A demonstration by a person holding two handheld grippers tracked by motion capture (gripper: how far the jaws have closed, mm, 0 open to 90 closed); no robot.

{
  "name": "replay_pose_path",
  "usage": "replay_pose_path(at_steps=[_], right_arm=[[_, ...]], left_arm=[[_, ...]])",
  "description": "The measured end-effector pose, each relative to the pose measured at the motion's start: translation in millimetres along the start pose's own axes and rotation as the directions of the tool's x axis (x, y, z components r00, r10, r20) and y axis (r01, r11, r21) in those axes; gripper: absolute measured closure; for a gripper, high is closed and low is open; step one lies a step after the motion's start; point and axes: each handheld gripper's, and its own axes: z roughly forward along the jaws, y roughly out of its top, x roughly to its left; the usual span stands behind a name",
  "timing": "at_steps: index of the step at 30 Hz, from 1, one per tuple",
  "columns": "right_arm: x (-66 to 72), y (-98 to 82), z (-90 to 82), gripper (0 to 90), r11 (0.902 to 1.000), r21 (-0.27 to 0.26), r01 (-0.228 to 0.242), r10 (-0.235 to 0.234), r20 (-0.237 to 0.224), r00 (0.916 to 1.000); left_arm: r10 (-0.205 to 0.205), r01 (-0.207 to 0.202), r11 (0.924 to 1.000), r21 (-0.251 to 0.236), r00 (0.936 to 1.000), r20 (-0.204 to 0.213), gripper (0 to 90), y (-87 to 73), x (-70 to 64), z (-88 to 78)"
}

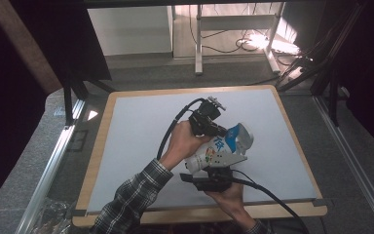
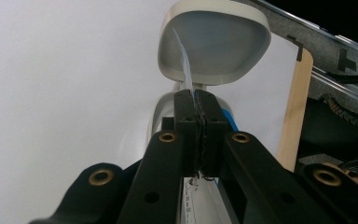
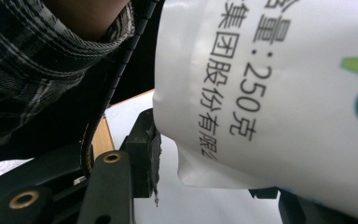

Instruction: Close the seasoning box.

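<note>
While the white yogurt bottle [image 1: 219, 151] hangs above the middle of the surface [image 1: 126, 146], lying nearly level between the two hands, the work of peeling its seal looks partly done. The right gripper [image 1: 219, 168] has the bottle's body clamped between its jaws; in the right gripper view the printed wall of the bottle [image 3: 279, 93] sits against the left pad, with the far jaw largely hidden behind it. The left gripper [image 1: 213, 127] comes in from above at the bottle's mouth end. In the left gripper view its jaws are clenched together on a thin sheet, the foil lid [image 2: 182, 58], which rises out of the pinch toward the bottle's wide grey rim [image 2: 214, 74].

Judging from that view, the foil is already caught and its edge stands lifted off the rim, so the grasp and the first part of the peel seem accomplished. Whether the lid remains stuck along the far side of the rim cannot be told. What is likely left is to draw the foil fully away, then put lid and bottle down on the surface.
</note>
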Motion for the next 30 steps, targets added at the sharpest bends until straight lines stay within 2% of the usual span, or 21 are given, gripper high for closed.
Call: replay_pose_path(at_steps=[30], right_arm=[[0.5,1.5,0.5,53.2,0.9999,-0.011,-0.005,0.005,-0.003,1.0000]], left_arm=[[-0.002,0.002,0.9999,0.016,1.0000,-0.002,88.5,2.4,0.3,-0.1]])
